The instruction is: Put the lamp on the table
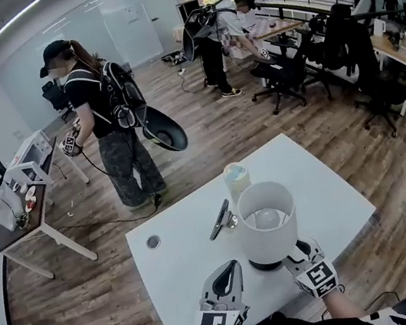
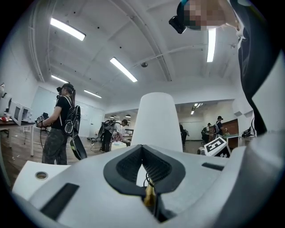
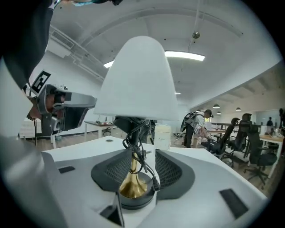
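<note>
Lamp (image 1: 267, 223) is standing on the white table (image 1: 326, 198), low in the centre of the head view and close to the table's near edge. Its shade is hiding most of the dark base (image 3: 139, 200).

The right gripper (image 3: 142, 150) is straddling the brass stem (image 3: 134, 180) just above that base. Its jaws are parted, with one pad lying against the stem and a sliver of space showing on the other side. I am reading that as a loosened hold, not a clamp.

The left gripper (image 2: 142, 148), at the head view's lower left, is sitting beside the shade. Its jaws are pressed together and gripping nothing. The brass sliver peeking through their gap is probably the stem beyond.

The step in hand looks like letting go. The cord (image 3: 145, 168) is coiling around the stem right between the pads, so the job is calling for wider jaws and a straight retreat along their own line. A snagged loop could be tipping a top-heavy lamp off the edge.
</note>
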{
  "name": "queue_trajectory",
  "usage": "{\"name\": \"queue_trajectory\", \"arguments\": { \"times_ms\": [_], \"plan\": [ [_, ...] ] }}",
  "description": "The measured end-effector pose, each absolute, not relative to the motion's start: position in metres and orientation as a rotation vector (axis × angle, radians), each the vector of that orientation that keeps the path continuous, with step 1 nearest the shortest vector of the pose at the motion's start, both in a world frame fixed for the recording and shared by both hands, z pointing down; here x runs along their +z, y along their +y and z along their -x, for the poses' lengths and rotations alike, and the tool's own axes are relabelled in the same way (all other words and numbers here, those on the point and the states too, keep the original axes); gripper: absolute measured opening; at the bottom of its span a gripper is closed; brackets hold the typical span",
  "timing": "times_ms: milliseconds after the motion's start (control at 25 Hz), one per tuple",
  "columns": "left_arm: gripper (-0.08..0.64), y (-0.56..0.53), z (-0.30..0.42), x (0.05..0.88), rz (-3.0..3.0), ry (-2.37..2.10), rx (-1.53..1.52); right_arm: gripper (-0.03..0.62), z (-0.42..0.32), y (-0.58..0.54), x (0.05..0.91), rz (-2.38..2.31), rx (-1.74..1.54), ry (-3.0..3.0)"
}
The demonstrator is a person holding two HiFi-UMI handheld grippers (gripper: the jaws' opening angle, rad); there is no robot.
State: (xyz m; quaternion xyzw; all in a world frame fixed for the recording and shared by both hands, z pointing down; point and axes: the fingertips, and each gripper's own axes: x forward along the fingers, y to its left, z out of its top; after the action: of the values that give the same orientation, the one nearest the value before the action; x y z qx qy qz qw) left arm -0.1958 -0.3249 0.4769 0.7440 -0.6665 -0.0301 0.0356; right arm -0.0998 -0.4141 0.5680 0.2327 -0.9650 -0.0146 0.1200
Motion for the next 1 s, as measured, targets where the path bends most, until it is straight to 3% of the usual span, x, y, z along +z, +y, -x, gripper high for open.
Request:
{"name": "queue_trajectory", "arguments": {
  "times_ms": [280,440,800,1000],
  "plan": [
    [0.003,-0.334,0.176,0.463,-2.36,-2.0,-0.144,0.158,0.067,-0.422,0.524,-0.828,-0.127,-2.854],
    [0.003,-0.332,0.17,0.464,-2.331,-1.954,-0.001,0.158,0.06,-0.421,0.513,-0.838,-0.146,-2.832],
    [0.003,-0.335,0.169,0.46,-2.375,-1.987,-0.147,0.156,0.049,-0.418,0.508,-0.782,-0.158,-2.77],
    [0.003,-0.336,0.165,0.466,-2.374,-1.977,-0.081,0.127,0.027,-0.431,0.484,-0.877,-0.035,-2.875]
  ]
}}
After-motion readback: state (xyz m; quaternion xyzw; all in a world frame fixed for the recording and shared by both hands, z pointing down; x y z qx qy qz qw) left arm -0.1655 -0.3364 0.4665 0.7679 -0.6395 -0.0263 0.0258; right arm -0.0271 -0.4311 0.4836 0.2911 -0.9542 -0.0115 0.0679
